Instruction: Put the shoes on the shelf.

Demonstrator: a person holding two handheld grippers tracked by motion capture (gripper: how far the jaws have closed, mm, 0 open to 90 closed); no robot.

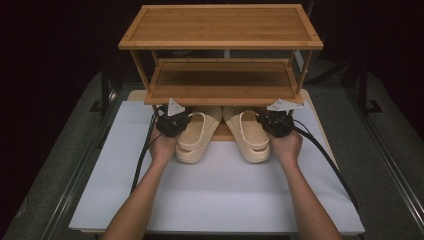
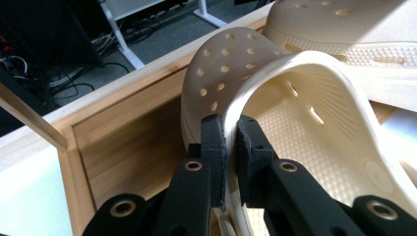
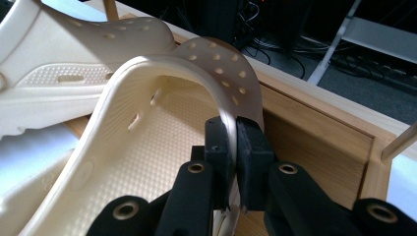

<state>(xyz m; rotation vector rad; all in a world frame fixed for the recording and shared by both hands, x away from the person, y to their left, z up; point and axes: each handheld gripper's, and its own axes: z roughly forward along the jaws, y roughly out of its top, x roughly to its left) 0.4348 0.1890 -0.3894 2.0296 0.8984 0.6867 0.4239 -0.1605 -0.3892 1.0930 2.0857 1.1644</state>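
Two cream perforated clogs lie side by side, toes in under a bamboo shoe rack (image 1: 220, 25), heels out over the white mat. My left gripper (image 1: 175, 124) is at the outer side of the left clog (image 1: 196, 139). In the left gripper view this gripper (image 2: 231, 130) is shut on the thin edge of the clog's upper (image 2: 305, 113). My right gripper (image 1: 274, 123) is at the outer side of the right clog (image 1: 251, 137). In the right gripper view it (image 3: 232, 130) is shut on that clog's upper edge (image 3: 162, 128). Each view shows the other clog (image 2: 344, 29) (image 3: 64, 64) beyond.
The rack has a top shelf, a middle shelf (image 1: 222, 80) and a low bottom tray (image 2: 128, 142) (image 3: 314, 142) under the clogs' toes. A white mat (image 1: 220, 200) covers the table in front. Cables trail from both grippers along the forearms. Dark floor and stands surround the table.
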